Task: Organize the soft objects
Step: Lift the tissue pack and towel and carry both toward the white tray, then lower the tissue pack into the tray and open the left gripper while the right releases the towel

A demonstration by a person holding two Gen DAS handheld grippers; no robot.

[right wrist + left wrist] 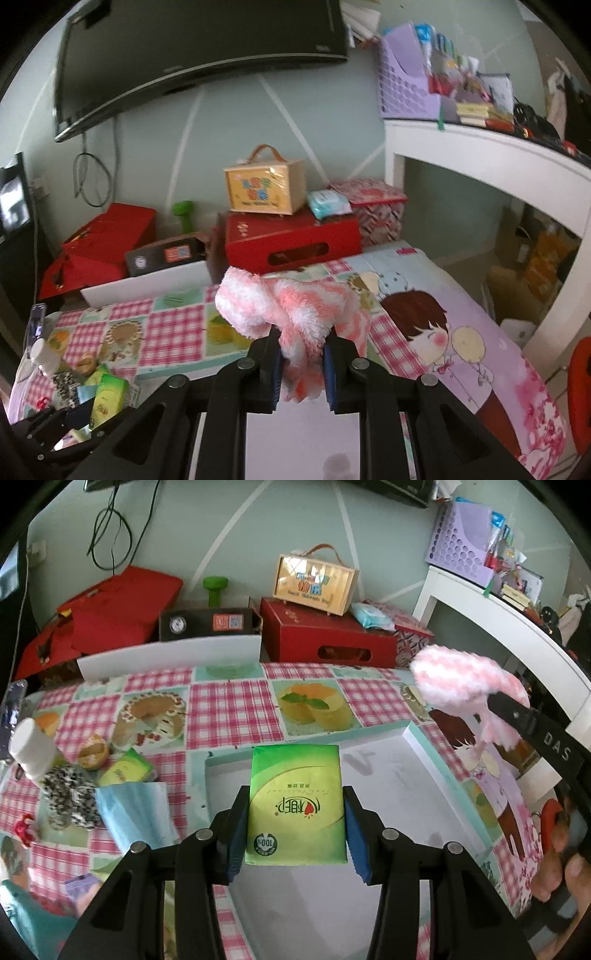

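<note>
L gripper (295, 812): my jaws clamp green tissue pack (295, 801), held over white tray (406, 812).
R gripper (301, 365): narrow, pinching pink-white fluffy cloth (288, 310), also above tray.
Pile, L of tray: b/w fuzzy item (68, 797), blue mask pack (135, 812), white bottle (31, 747).
Tablecloth (229, 709): checked, under everything.
Far: red box (325, 635) by wall.

Behind the checked tablecloth (229, 705) stands a red box (325, 638); a handled yellow case (314, 581) sits atop it, a green dumbbell (215, 590) left.
</note>
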